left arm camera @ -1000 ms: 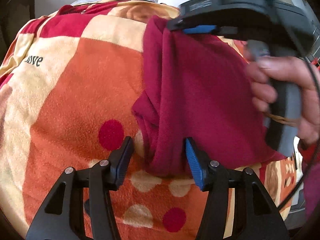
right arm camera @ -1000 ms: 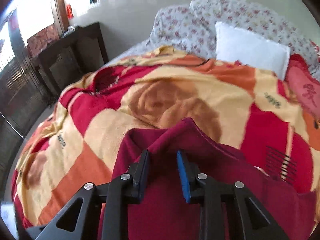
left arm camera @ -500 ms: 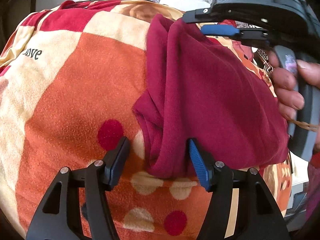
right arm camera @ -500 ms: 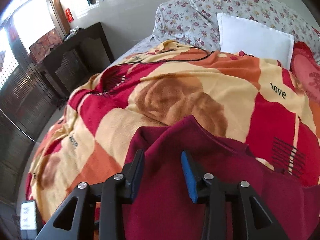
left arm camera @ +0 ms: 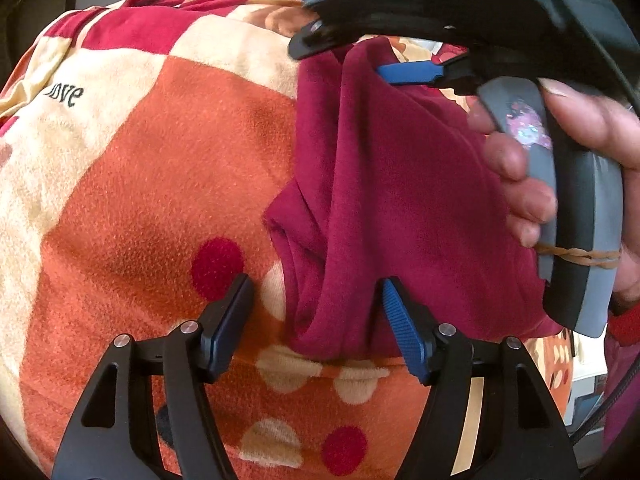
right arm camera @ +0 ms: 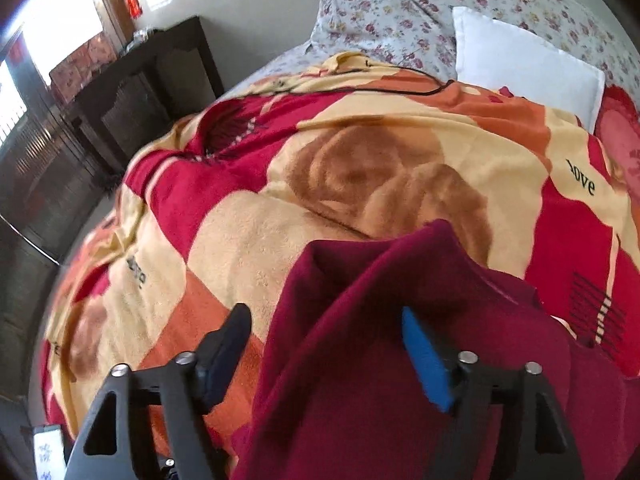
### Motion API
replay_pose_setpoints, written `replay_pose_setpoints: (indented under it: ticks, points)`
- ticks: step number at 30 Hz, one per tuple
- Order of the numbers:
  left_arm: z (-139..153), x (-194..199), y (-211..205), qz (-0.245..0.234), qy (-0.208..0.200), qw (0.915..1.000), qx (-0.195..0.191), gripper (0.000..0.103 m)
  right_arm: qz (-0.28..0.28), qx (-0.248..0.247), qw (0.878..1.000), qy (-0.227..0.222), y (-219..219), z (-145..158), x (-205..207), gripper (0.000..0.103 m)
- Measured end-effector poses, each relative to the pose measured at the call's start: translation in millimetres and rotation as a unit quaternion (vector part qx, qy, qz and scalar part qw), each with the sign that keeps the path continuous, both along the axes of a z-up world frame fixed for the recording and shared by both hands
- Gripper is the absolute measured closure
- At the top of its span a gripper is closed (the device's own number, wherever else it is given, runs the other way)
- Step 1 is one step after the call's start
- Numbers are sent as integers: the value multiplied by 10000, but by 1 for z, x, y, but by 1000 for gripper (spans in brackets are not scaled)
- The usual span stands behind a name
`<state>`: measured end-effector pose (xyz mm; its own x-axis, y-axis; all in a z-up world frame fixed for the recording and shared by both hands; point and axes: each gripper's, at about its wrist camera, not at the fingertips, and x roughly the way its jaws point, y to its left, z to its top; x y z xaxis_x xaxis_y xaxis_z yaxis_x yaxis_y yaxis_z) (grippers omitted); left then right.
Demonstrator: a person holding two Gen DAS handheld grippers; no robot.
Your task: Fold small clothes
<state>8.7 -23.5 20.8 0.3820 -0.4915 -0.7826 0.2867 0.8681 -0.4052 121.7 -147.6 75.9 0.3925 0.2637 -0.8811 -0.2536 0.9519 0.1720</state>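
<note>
A dark red garment (left arm camera: 400, 200) lies bunched in folds on the orange, cream and red blanket (left arm camera: 140, 180). My left gripper (left arm camera: 316, 320) is open, its fingers either side of the garment's near fold. My right gripper (right arm camera: 326, 348) is open wide, with the garment (right arm camera: 360, 360) lying between and under its fingers. In the left wrist view the right gripper (left arm camera: 372, 52) shows at the top right over the garment's far end, held by a hand (left arm camera: 560, 184).
The blanket (right arm camera: 360, 180) covers the bed. A white pillow (right arm camera: 524, 64) and floral pillows (right arm camera: 380, 12) lie at the head. A black cable (right arm camera: 400, 90) runs over the blanket's far edge. A dark wooden cabinet (right arm camera: 132, 92) stands left of the bed.
My right gripper has opened from nearly shut on the garment's far fold to wide open, letting it go. My left gripper stays open in the same place.
</note>
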Motion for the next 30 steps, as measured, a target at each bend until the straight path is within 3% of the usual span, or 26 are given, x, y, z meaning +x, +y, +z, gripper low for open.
replay_pose_setpoints:
  ticks: [4, 17, 21, 25, 30]
  points:
    - [-1, 4, 2, 5, -53, 10000, 20, 34, 113, -479, 9988, -30, 13, -7, 1, 23]
    - [2, -3, -12, 24, -109, 9999, 50, 33, 147, -943, 9953, -150, 24, -19, -1, 20]
    - [4, -6, -13, -31, -131, 9999, 22, 33, 149, -796, 9964, -238, 15, -13, -5, 41]
    - [9, -7, -4, 65, -188, 9997, -138, 33, 140, -141, 9997, -124, -13, 1, -9, 68]
    - [11, -5, -10, -127, -405, 9991, -73, 33, -42, 536, 9985, -98, -37, 14, -13, 73]
